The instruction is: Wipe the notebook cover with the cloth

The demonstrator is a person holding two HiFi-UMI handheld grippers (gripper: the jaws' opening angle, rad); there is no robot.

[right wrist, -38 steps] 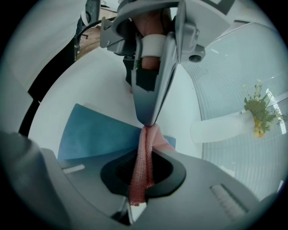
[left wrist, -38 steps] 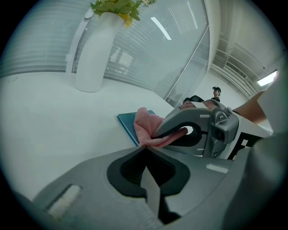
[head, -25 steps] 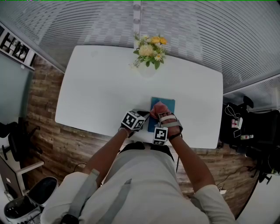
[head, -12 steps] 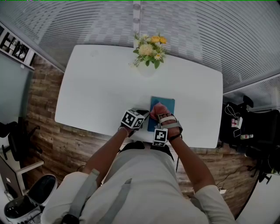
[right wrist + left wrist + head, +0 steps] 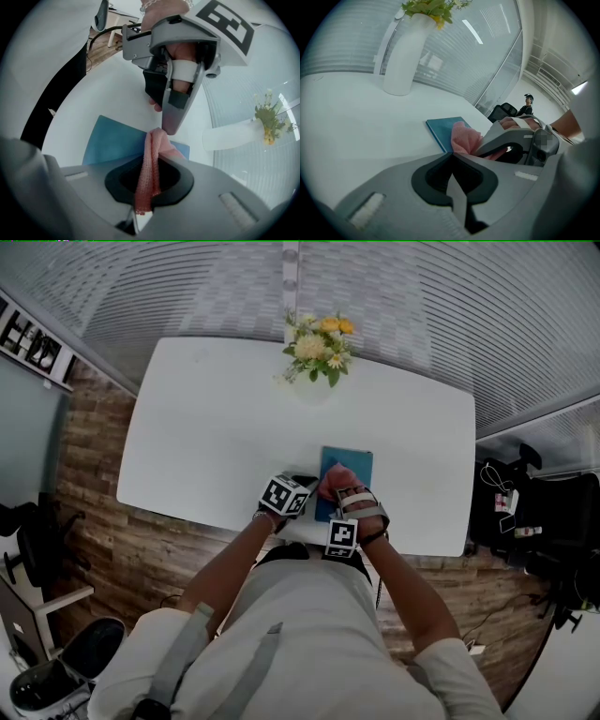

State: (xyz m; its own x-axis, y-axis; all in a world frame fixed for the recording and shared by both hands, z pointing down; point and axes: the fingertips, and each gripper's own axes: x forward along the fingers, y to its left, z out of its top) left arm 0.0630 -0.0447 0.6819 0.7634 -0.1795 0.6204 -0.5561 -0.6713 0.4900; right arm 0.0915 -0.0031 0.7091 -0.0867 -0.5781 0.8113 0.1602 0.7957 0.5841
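We hold both grippers over the near edge of the table, right of its middle. Our left gripper has its jaws together with nothing between them, and its tip points at the left edge of the notebook, close by the cloth. We cannot tell whether that tip touches either one. The blue notebook lies flat just inside the near edge, closed. Our right gripper is clamped on the pink cloth, which runs up between its jaws. The bunched end of the cloth rests on the near left part of the cover. At the far edge, well apart from all this, flowers stand in a white vase.
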